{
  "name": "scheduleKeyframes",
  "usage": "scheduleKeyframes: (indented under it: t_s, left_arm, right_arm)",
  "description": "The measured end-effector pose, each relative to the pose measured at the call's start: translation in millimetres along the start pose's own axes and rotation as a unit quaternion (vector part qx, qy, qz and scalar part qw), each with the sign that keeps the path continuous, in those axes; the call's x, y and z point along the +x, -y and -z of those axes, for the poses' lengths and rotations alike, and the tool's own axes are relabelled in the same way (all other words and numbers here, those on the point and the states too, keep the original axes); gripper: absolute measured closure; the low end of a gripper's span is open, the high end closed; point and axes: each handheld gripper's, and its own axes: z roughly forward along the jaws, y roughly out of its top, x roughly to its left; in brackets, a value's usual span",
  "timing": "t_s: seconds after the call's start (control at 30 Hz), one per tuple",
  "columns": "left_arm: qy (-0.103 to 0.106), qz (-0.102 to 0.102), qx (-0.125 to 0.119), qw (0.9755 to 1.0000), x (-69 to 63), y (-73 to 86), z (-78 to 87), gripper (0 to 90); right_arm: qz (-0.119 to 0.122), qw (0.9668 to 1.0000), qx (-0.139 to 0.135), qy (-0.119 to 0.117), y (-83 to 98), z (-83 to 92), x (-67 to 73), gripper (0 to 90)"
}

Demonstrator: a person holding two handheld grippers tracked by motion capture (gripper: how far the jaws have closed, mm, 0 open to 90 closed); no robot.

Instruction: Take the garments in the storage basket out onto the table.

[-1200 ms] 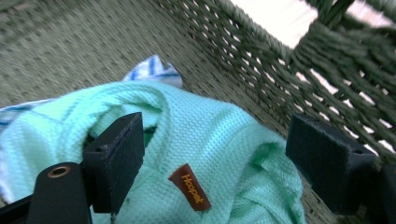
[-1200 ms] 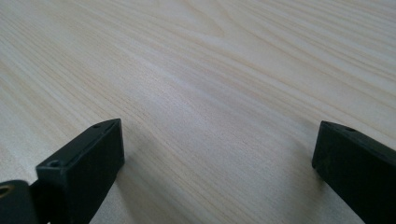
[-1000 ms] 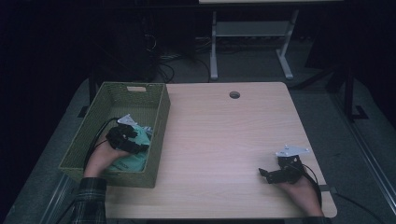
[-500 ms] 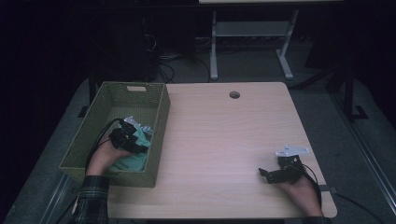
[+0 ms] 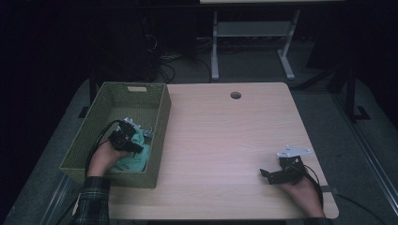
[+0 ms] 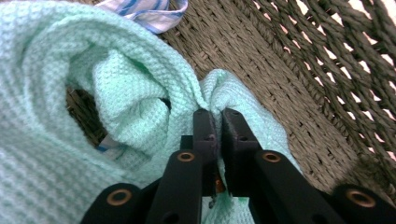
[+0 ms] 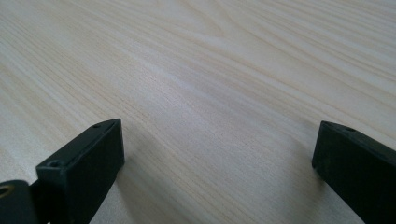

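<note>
At nine o'clock, inside woven basket (image 5: 155, 115): mint waffle-weave cloth (image 6: 56, 140), pinched at a gathered fold by left gripper (image 6: 215, 113), jaws just closed. Judged soft, light, limp; best taken by bunched folds. At four o'clock: right gripper (image 7: 217, 154), gaping wide, empty, over table (image 7: 210, 70).

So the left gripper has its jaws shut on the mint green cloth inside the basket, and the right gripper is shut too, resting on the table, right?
Not quite. The right gripper is open: the right gripper view shows its jaws wide apart over the bare table. The rest holds: the left gripper pinches the mint green cloth inside the basket.
</note>
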Motion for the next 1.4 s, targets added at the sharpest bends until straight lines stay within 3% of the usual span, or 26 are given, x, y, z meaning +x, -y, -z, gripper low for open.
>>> scheduleKeyframes:
  t_s: [0.1,0.27,0.47,0.57,0.7,0.87,1.13,1.27,1.37,1.4]
  left_arm:
    - [0.005,0.007,-0.008,0.9999,1.3,1.0,3.4,86.4]
    - [0.008,0.016,-0.046,0.9988,1.9,3.1,11.8,86.6]
    - [0.018,0.022,-0.1,0.9945,4.6,6.7,25.3,86.6]
    - [0.028,0.034,-0.153,0.9873,6.7,10.4,35.8,86.7]
    - [0.038,0.037,-0.212,0.9759,7.9,15.5,49.0,86.7]
    - [0.041,0.036,-0.265,0.9626,9.9,21.8,61.1,86.7]
    - [0.044,0.034,-0.342,0.9382,10.3,29.5,76.5,86.7]
    - [0.044,0.036,-0.367,0.9284,11.5,32.3,84.0,86.7]
    - [0.045,0.038,-0.38,0.9233,13.0,34.3,90.8,86.7]
    - [0.042,0.037,-0.382,0.9226,13.9,34.9,93.1,86.7]
  right_arm:
    - [0.0,1.0,0.0,0.0,0.0,0.0,0.0,2.1]
    - [0.0,1.0,0.0,0.0,0.0,0.0,0.0,2.0]
    - [0.0,1.0,0.0,0.0,0.0,0.0,0.0,2.0]
    - [0.0,1.0,0.0,0.0,0.0,0.0,0.0,2.0]
    - [0.0,1.0,0.0,0.0,0.0,0.0,0.0,2.0]
    - [0.0,1.0,0.0,0.0,0.0,0.1,0.1,2.1]
    - [0.0,1.0,0.0,0.0,0.0,0.1,0.0,2.1]
    - [0.0,1.0,0.0,0.0,0.0,0.1,0.0,2.0]
    - [0.0,1.0,0.0,0.0,0.0,0.1,0.0,2.1]
    - [0.0,1.0,0.0,0.0,0.0,0.1,0.0,2.1]
